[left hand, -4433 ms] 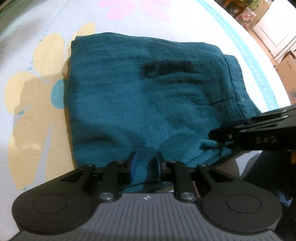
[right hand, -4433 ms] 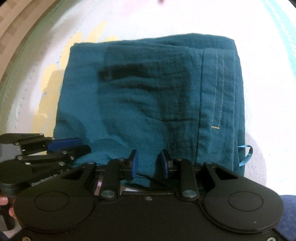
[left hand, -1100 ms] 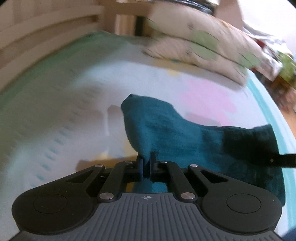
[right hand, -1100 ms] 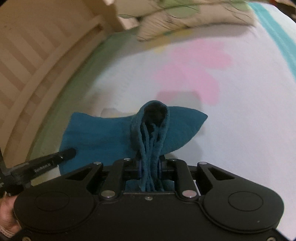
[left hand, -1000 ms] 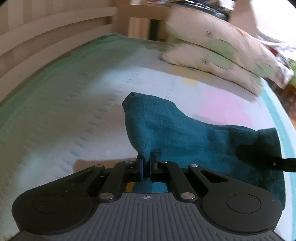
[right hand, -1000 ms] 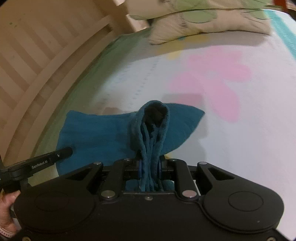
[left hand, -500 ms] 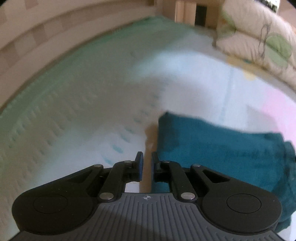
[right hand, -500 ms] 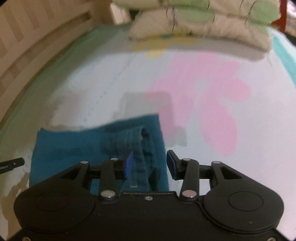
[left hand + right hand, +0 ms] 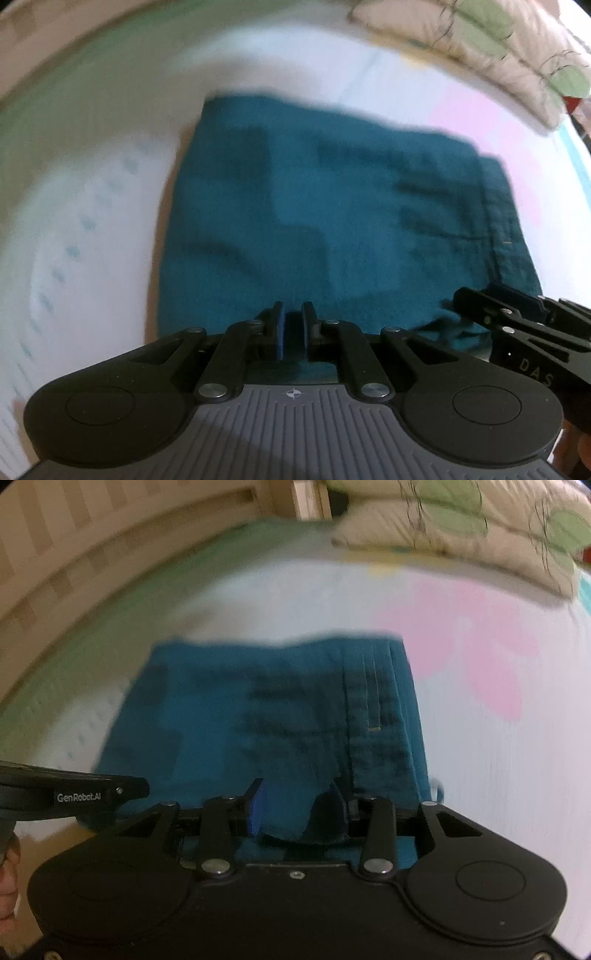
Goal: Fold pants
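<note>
The teal crinkled-cotton pants [image 9: 332, 221] lie folded into a flat rectangle on the white flower-print bed sheet [image 9: 517, 775]. The left tool [image 9: 292, 325] sits over the near edge with fingers slightly apart, gripping nothing. The right tool [image 9: 295, 805] is spread wide over the same edge.

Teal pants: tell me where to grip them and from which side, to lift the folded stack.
Grip the near edge of the teal pants, coming in low from the near side. The layers end there beside both grippers; the right gripper is open over that edge, the left gripper nearly closed.
</note>
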Demonstrator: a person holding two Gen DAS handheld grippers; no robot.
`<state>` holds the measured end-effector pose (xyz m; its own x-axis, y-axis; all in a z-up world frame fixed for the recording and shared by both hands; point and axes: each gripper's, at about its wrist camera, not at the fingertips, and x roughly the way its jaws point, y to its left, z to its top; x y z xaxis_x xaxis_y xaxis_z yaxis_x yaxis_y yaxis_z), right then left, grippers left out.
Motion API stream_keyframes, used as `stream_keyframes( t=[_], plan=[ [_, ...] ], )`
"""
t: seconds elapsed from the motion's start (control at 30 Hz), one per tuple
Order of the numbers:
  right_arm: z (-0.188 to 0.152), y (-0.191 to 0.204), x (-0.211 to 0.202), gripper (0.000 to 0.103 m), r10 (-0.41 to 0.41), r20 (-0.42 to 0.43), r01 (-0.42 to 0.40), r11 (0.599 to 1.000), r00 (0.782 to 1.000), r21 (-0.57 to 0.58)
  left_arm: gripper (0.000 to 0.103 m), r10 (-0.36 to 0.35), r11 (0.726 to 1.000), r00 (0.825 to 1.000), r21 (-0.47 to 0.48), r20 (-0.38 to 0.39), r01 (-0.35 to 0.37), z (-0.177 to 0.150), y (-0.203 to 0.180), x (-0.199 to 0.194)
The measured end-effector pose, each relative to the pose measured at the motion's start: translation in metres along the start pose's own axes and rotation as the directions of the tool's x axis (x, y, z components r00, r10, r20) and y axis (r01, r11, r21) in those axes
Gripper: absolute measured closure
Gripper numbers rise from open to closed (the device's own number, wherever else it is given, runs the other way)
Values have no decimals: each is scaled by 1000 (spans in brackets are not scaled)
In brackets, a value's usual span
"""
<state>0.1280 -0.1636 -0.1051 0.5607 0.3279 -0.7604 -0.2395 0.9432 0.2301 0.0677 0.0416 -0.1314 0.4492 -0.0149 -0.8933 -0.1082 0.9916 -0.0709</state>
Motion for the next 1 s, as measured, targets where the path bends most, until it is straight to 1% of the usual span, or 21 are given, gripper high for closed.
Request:
stream_keyframes(
  t=[0.07,0.1,0.17,0.23,0.27,0.33,0.4,0.47,0.57,0.6,0.7,0.8,0.9,1.0],
  plan=[
    [-8,-2,1,58,7,-9,-7,1000,1000,-2,93,17,1000,999,15,38,-17,-9,-2,2],
    [-7,-2,0,58,6,-1,-6,1000,1000,-8,93,29,999,999,37,43,-31,-8,-6,2],
    [-1,-3,-4,57,8,16,-8,1000,1000,-9,93,33,998,997,51,64,-37,-6,-8,-4],
    [5,-4,-18,56,26,54,-26,1000,998,8,93,26,999,995,33,93,-29,-7,-5,-14],
    [6,-3,-28,54,31,80,-33,999,996,13,93,25,999,993,18,114,-27,-8,-2,-21],
    [5,-1,-47,53,26,123,-28,1000,992,15,93,30,1000,986,-2,164,-30,-13,1,-37],
    [1,-1,-62,50,26,146,-31,999,989,26,93,37,999,978,4,206,-39,-16,1,-51],
    [-6,-2,-74,42,44,148,-53,997,988,60,93,37,999,970,23,240,-44,-24,-2,-65],
    [-24,0,-84,42,30,122,-42,994,992,97,93,27,998,961,43,274,-40,-40,-8,-85],
    [-29,0,-89,42,33,118,-46,994,992,104,93,24,998,961,50,274,-39,-41,-11,-86],
    [-43,1,-101,42,30,123,-45,992,992,120,93,10,997,962,77,271,-32,-57,-18,-97],
    [-52,4,-118,42,19,128,-35,991,992,127,92,20,995,963,87,268,-45,-68,-23,-105],
    [-54,8,-126,42,9,128,-24,992,992,120,92,-4,997,970,81,243,-16,-79,-26,-111],
    [-56,11,-130,42,14,128,-30,992,992,120,92,-2,997,975,77,222,-16,-87,-29,-113]
  ],
)
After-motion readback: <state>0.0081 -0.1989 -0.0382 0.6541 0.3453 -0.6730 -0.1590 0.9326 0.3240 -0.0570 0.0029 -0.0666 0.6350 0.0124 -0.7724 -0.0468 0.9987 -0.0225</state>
